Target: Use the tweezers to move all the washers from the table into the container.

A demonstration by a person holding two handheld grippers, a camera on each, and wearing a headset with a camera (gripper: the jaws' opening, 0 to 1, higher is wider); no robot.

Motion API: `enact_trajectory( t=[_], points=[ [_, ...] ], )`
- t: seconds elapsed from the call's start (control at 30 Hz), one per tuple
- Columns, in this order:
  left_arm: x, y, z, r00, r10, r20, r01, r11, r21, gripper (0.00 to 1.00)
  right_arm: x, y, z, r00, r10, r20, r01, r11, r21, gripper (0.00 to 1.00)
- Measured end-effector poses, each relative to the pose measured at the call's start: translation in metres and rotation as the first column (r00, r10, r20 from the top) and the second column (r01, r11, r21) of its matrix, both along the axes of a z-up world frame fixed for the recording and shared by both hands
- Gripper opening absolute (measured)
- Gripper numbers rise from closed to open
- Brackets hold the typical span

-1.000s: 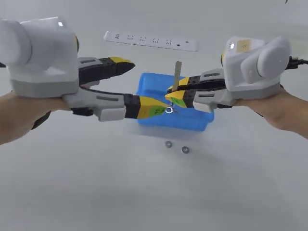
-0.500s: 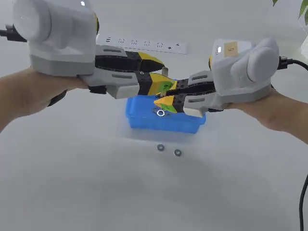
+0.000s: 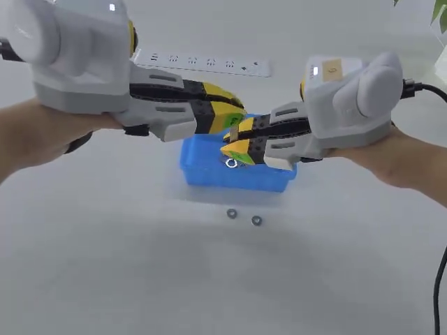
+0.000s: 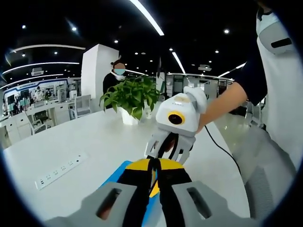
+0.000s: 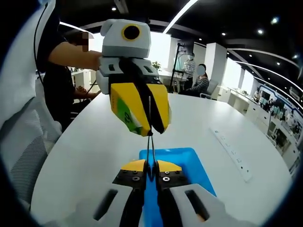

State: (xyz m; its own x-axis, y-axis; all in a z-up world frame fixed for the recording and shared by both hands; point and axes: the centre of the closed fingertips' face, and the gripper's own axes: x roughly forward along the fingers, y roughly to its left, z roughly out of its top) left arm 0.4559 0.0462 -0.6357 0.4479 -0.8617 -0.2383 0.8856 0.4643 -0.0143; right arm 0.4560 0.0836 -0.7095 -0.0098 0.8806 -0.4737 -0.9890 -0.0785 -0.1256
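Observation:
My right gripper (image 3: 228,149) (image 5: 150,166) is shut on thin metal tweezers (image 5: 149,147) above the blue container (image 3: 202,172) (image 5: 185,161). The tweezers' far end runs into the seam of my left gripper (image 3: 237,116) (image 5: 150,131) (image 4: 154,164), whose yellow-tipped jaws are shut on it. The two grippers meet tip to tip. A small washer (image 3: 230,163) hangs just under the right jaws, over the container; the tweezers' tips are hidden there. Two more washers (image 3: 232,213) (image 3: 256,220) lie on the white table in front of the container.
A white power strip (image 3: 202,63) (image 5: 232,151) lies behind the container. A black cable (image 3: 441,279) trails off the right gripper at the right edge. A potted plant (image 4: 130,97) stands further along the table, and people stand beyond it.
My left gripper went from wide open beside the container to shut on the tweezers above it. The right gripper stayed shut on the tweezers over the container. The head camera shifted.

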Motion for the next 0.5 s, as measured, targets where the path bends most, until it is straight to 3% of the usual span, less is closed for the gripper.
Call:
enact_trajectory(
  t=[0.1, 0.23, 0.5],
  points=[
    [-0.0002, 0.0009, -0.0003, 1.0, -0.008, 0.008, 0.007, 1.0, 0.007, 0.07, -0.0028, 0.0002, 0.0, 1.0, 0.011, -0.004, -0.011, 1.0, -0.001, 0.08],
    [0.0004, -0.0021, 0.001, 0.999, -0.014, 0.053, 0.012, 0.999, 0.032, 0.06, -0.0017, 0.0007, 0.0014, 1.0, 0.006, 0.0, -0.006, 1.0, 0.003, 0.08],
    [0.0018, -0.0013, 0.0012, 0.996, -0.025, 0.083, 0.021, 0.999, 0.049, 0.04, -0.0017, -0.0002, 0.0025, 1.0, -0.002, 0.01, 0.002, 1.0, 0.003, 0.09]
  ],
)
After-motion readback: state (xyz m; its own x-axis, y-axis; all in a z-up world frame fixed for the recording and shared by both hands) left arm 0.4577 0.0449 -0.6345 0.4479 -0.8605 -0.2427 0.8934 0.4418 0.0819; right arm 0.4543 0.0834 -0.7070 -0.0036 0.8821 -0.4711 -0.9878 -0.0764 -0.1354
